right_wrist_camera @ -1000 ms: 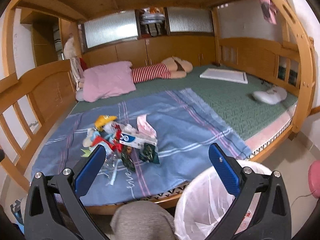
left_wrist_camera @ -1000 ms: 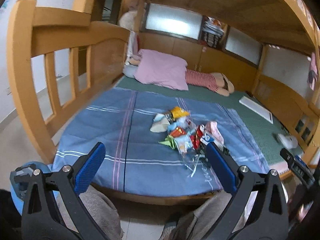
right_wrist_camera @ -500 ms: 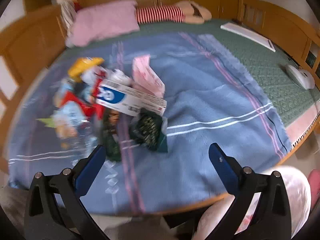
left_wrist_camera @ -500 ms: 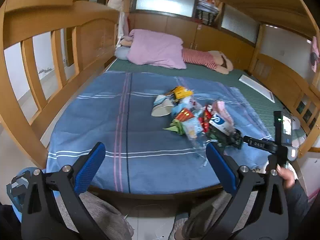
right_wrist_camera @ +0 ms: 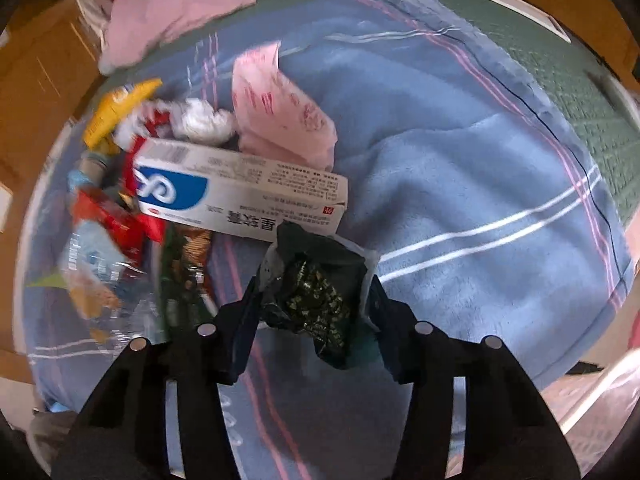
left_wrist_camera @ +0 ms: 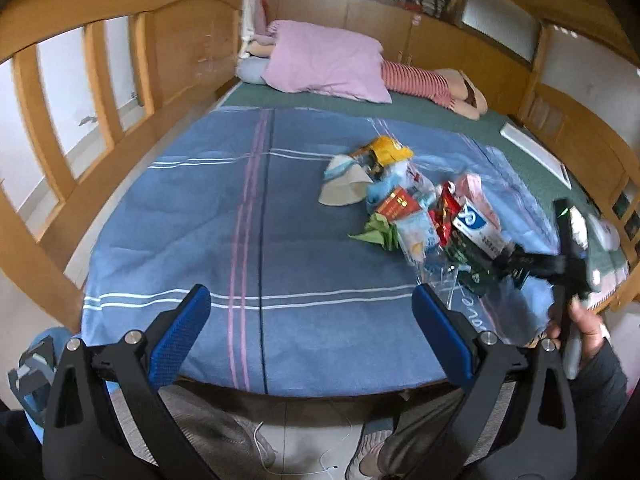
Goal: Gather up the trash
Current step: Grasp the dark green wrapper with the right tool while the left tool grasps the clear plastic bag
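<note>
A: On the blue striped blanket point(right_wrist_camera: 460, 184), our right hand-held gripper point(right_wrist_camera: 310, 312) has just been closing around the crumpled dark green foil wrapper point(right_wrist_camera: 316, 284), at the pile's near edge.

B: Left hand-held gripper point(left_wrist_camera: 308, 320) hangs wide, empty. Next we'd need a firm pinch, then lift.

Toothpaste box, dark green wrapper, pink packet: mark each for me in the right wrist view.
Toothpaste box point(right_wrist_camera: 240, 192): right wrist view, on its white printed side.
Dark green wrapper point(right_wrist_camera: 316, 292): right wrist view, on its crumpled middle between the tongs.
Pink packet point(right_wrist_camera: 280, 112): right wrist view, on its flat printed face.
</note>
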Available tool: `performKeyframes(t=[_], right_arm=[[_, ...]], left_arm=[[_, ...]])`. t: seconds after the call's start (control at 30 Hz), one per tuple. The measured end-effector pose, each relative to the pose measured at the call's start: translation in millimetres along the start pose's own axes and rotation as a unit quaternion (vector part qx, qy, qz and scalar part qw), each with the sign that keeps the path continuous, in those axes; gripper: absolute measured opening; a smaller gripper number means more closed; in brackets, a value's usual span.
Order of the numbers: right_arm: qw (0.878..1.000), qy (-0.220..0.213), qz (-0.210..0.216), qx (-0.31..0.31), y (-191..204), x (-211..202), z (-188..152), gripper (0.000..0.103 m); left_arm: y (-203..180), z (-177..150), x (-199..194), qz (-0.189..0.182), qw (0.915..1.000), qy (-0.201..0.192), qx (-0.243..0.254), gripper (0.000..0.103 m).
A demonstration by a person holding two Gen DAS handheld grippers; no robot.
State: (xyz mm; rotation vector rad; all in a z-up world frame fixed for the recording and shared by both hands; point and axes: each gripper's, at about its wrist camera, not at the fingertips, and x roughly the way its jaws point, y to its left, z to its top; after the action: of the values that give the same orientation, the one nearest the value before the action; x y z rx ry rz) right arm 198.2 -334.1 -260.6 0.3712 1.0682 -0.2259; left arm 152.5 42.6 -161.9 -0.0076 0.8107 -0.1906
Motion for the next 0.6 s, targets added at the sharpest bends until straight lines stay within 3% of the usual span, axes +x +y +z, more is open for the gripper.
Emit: performKeyframes(t=[0.17, 0.27, 0.33, 0.6], right_arm=[[0.998, -0.038, 0.031, 0.029, -5, -32, -19, 0.052], [0.997, -0.06, 0.028, 0.029, -3, -43, -27, 0.052], [0.997, -0.067, 0.028, 0.024, -4, -46, -28, 0.052], [0.996, -0.072, 0.041, 0.02, -13, -48, -28, 0.052]], left_arm=[[-41, -9, 41, -0.065, 0.9968, 0.035, 0.032, 0.1], [-63, -10, 70, -0.113, 0.9916, 0.059, 0.021, 0.1], [-83, -8, 94, -0.126, 0.9893, 0.073, 0.011, 0.1], [-130, 4, 177, -0.067, 0.9935, 0.092, 0.002, 0.1]])
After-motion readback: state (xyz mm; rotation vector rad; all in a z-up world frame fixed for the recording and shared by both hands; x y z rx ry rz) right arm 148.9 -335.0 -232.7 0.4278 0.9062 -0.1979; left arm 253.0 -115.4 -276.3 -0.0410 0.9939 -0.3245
